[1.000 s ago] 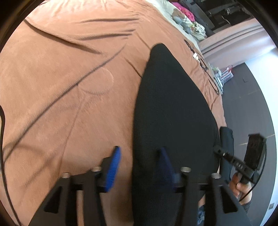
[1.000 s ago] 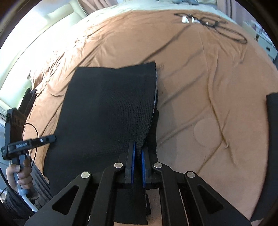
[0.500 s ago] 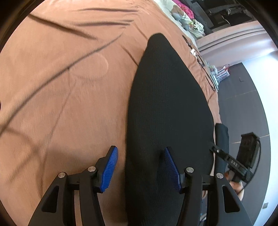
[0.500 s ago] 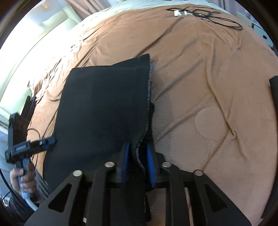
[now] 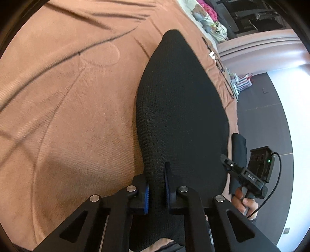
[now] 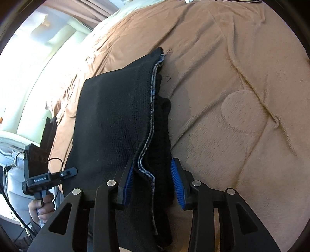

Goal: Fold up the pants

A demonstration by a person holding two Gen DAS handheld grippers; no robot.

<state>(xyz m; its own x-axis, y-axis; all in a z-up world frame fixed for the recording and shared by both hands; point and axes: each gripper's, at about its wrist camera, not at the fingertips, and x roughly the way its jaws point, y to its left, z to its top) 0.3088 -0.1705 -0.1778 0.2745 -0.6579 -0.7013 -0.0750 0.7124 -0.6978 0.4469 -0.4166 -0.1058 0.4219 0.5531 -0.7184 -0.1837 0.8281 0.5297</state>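
Observation:
Black knit pants [image 5: 180,108] lie folded into a long strip on the brown bedspread [image 5: 67,97]. My left gripper [image 5: 156,180] is shut on the near left edge of the fabric, which bunches between its blue pads. In the right wrist view the pants [image 6: 116,116] show stacked layers with a grey inner edge. My right gripper [image 6: 152,164] straddles that stack at its near end. Its jaws are closing, with the layers loose between the pads. Each view also catches the other gripper, held by a hand: the right one [image 5: 250,174] and the left one [image 6: 46,178].
Another dark folded garment [image 5: 238,147] lies at the bed's edge beside the pants. Cables [image 5: 219,62] lie farther along the bedspread, and loose clothes [image 5: 209,17] are piled beyond. Dark floor [image 5: 271,116] drops off to the right. Wide brown bedspread [image 6: 242,77] stretches right of the pants.
The left jaws, open around the pants' edge before, have shut on it. The right jaws, shut on the fabric a second ago, have parted and sunk closer to the bed.

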